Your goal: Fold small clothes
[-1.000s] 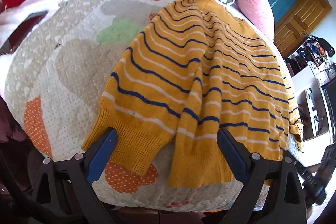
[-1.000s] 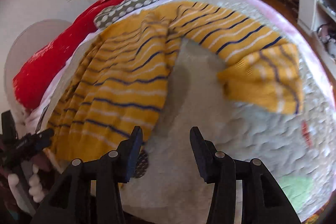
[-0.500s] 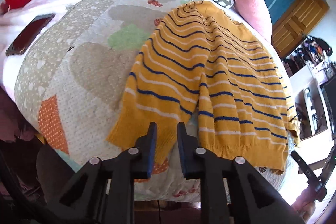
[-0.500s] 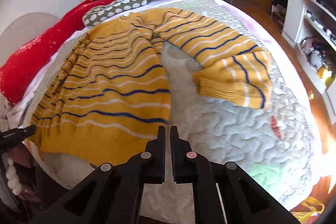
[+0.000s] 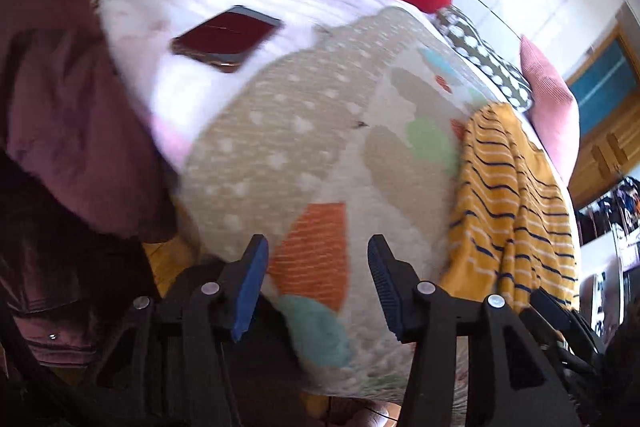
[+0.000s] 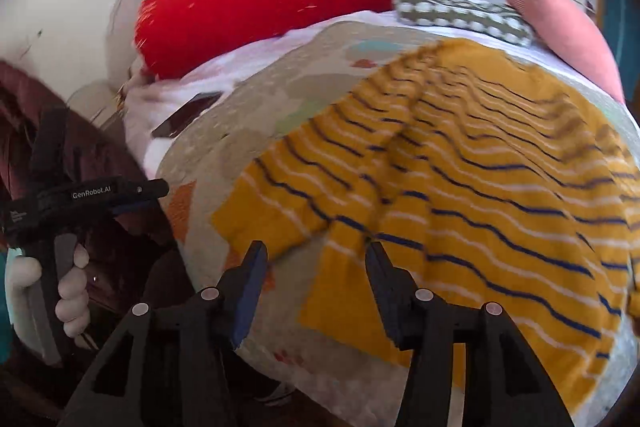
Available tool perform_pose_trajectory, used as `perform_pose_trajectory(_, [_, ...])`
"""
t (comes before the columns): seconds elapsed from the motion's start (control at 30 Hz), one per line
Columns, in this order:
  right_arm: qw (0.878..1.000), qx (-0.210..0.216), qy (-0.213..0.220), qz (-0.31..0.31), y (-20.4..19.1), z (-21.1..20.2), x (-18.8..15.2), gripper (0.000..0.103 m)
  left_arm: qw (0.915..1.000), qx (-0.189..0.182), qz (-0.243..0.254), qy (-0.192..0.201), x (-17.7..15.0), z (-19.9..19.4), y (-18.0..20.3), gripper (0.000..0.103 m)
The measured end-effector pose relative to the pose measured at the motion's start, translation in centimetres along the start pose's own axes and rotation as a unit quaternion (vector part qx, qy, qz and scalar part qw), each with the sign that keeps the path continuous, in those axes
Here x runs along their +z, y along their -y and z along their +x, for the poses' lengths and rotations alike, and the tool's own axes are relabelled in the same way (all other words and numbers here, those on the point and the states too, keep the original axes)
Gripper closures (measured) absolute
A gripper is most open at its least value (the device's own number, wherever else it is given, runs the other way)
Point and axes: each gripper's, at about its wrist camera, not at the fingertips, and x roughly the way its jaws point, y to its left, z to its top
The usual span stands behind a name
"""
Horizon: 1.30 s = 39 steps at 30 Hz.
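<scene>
Motion blur smears the far stripes of the yellow sweater (image 6: 480, 179) in the right wrist view, its right side runs off the picture's edge, and the phone (image 6: 188, 115) there shows only as a dark, half-hidden sliver.

A sweater (image 6: 460, 195) lies spread on a quilt (image 5: 304, 163) covering a bed, one sleeve folded across its body. Behind it, along the bed's far edge, a long bolster (image 6: 272, 11), a dotted cushion (image 6: 460, 13) and a pillow (image 6: 560, 23) sit in a row, left to right. A phone (image 5: 226, 37) rests on the sheet left of the quilt, well apart from the sweater.
</scene>
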Motion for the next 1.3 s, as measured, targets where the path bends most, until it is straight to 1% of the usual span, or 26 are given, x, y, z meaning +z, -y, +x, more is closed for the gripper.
perform_pose_trajectory(0.07, [0.999,0.012,-0.012,-0.041,-3.2,3.2,1.2,0.040,1.0000,0.006,-0.007,0.002,-0.2,-0.2,-1.2,0.052])
perform_pose_trajectory(0.1, [0.998,0.006,-0.019,-0.062,-4.5,4.7,1.6,0.035,0.9999,0.006,-0.008,0.003,-0.2,-0.3,-1.7,0.052])
perform_pose_trajectory(0.17, [0.994,-0.035,-0.024,-0.100,-6.5,7.5,1.8,0.037,1.0000,0.005,-0.008,0.000,-0.4,-0.2,-2.0,0.052])
perform_pose_trajectory(0.2, [0.991,-0.059,-0.033,-0.115,-6.9,8.6,1.8,0.072,1.0000,0.004,-0.006,-0.002,-0.4,-0.1,-2.0,0.052])
perform_pose_trajectory(0.23, [0.989,-0.072,-0.044,-0.118,-6.9,9.3,1.9,0.096,1.0000,0.002,-0.001,-0.004,-0.5,0.0,-1.7,0.052])
perform_pose_trajectory(0.27, [0.991,-0.068,-0.047,-0.103,-6.2,9.4,2.3,0.096,1.0000,0.001,0.006,-0.006,-0.5,0.1,-1.2,0.052])
perform_pose_trajectory(0.3, [0.995,-0.052,-0.036,-0.073,-5.0,8.5,2.9,0.096,0.9999,-0.001,0.014,-0.006,-0.6,0.3,-0.7,0.052])
perform_pose_trajectory(0.33, [0.998,-0.050,-0.019,-0.045,-3.9,7.3,3.5,0.097,0.9997,-0.002,0.023,-0.007,-0.6,0.4,-0.1,0.052])
perform_pose_trajectory(0.4, [0.997,-0.067,0.026,0.001,-0.8,3.9,4.6,0.097,0.9990,-0.011,0.042,-0.011,-0.7,0.8,1.4,0.051])
perform_pose_trajectory(0.47, [0.992,-0.084,0.067,0.059,3.3,-0.2,4.9,0.096,0.9976,-0.024,0.062,-0.019,-0.9,1.3,3.3,0.051])
perform_pose_trajectory(0.57, [0.973,-0.123,0.120,0.153,11.0,-5.9,3.9,0.096,0.9939,-0.034,0.101,-0.026,-1.5,2.0,6.5,0.050])
perform_pose_trajectory(0.63, [0.956,-0.157,0.137,0.206,16.0,-8.7,3.3,0.096,0.9914,-0.041,0.120,-0.035,-1.9,2.6,8.5,0.048])
perform_pose_trajectory(0.67, [0.949,-0.160,0.144,0.230,18.3,-9.5,3.4,0.096,0.9902,-0.044,0.126,-0.040,-2.0,2.9,9.3,0.048])
perform_pose_trajectory(0.73, [0.939,-0.175,0.143,0.260,22.4,-10.4,3.7,0.096,0.9871,-0.055,0.142,-0.049,-2.3,3.4,11.3,0.047])
perform_pose_trajectory(0.77, [0.938,-0.184,0.137,0.261,23.7,-10.4,4.2,0.096,0.9855,-0.060,0.150,-0.051,-2.3,3.7,12.2,0.044])
perform_pose_trajectory(0.83, [0.939,-0.201,0.122,0.250,25.4,-9.8,5.6,0.096,0.9820,-0.067,0.168,-0.056,-2.2,4.4,13.9,0.040])
perform_pose_trajectory(0.9, [0.943,-0.206,0.108,0.236,26.5,-9.0,7.4,0.096,0.9795,-0.065,0.179,-0.065,-2.2,5.2,15.3,0.040])
perform_pose_trajectory(1.0, [0.944,-0.204,0.109,0.236,28.3,-8.5,9.9,0.096,0.9767,-0.064,0.193,-0.071,-1.7,6.1,16.9,0.040])
perform_pose_trajectory(1.07, [0.937,-0.230,0.103,0.242,30.3,-8.0,10.6,0.095,0.9756,-0.066,0.197,-0.071,-0.6,6.8,17.9,0.040])
perform_pose_trajectory(1.1, [0.931,-0.259,0.088,0.242,31.6,-7.1,10.7,0.093,0.9748,-0.068,0.201,-0.071,0.3,7.3,18.5,0.040])
perform_pose_trajectory(1.13, [0.918,-0.306,0.066,0.243,32.4,-6.4,10.5,0.091,0.9738,-0.070,0.205,-0.070,1.3,8.0,19.2,0.038])
perform_pose_trajectory(1.17, [0.907,-0.338,0.050,0.247,32.9,-6.0,9.9,0.090,0.9730,-0.070,0.208,-0.071,2.5,8.8,20.0,0.038])
perform_pose_trajectory(1.2, [0.905,-0.339,0.048,0.252,33.1,-6.0,9.1,0.087,0.9724,-0.071,0.210,-0.071,3.6,9.7,20.8,0.038])
perform_pose_trajectory(1.23, [0.911,-0.318,0.056,0.258,32.8,-6.1,8.3,0.076,0.9711,-0.076,0.214,-0.073,4.9,10.8,21.8,0.036])
perform_pose_trajectory(1.27, [0.915,-0.298,0.062,0.263,32.3,-6.3,7.4,0.068,0.9690,-0.083,0.219,-0.077,6.2,12.1,22.9,0.036])
perform_pose_trajectory(1.3, [0.919,-0.281,0.070,0.268,31.4,-6.5,6.4,0.054,0.9673,-0.089,0.223,-0.082,7.5,13.4,24.1,0.036])
